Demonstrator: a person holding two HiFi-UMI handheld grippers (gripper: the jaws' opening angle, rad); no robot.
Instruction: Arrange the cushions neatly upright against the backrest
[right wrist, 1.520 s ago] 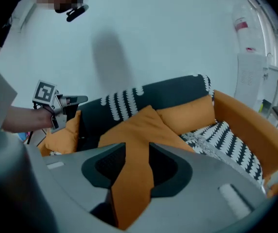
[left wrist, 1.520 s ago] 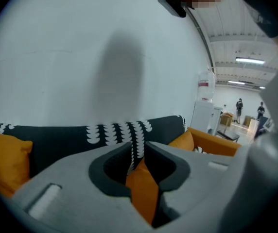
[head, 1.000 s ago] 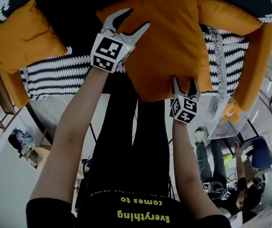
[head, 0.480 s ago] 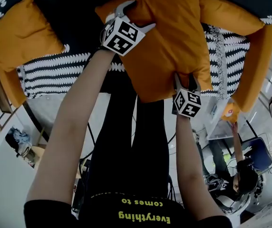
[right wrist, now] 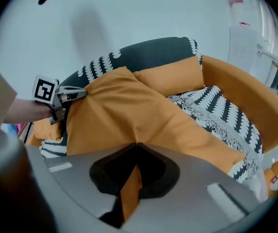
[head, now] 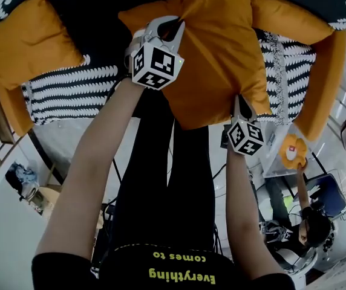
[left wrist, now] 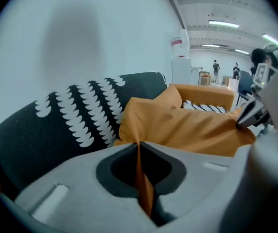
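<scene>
A large orange cushion (head: 221,53) lies flat across the middle of the black-and-white sofa. My left gripper (head: 164,28) is shut on its left edge, with a fold of orange fabric (left wrist: 141,178) pinched between the jaws. My right gripper (head: 241,109) is shut on the near edge, also pinching orange fabric (right wrist: 129,188). A second orange cushion (head: 28,41) leans at the sofa's left end. A third orange cushion (head: 288,17) rests against the dark backrest (head: 94,5) on the right. In the right gripper view the left gripper (right wrist: 73,93) shows at the held cushion's (right wrist: 129,115) far corner.
An orange armrest (head: 327,83) bounds the sofa's right end. The striped seat cover (head: 70,92) shows on both sides of the held cushion. A small orange toy (head: 294,150) sits off the right end, where a person stands on the floor.
Both grippers went from open to shut on the large cushion's edges. The left gripper moved up and right onto the cushion's left edge.
</scene>
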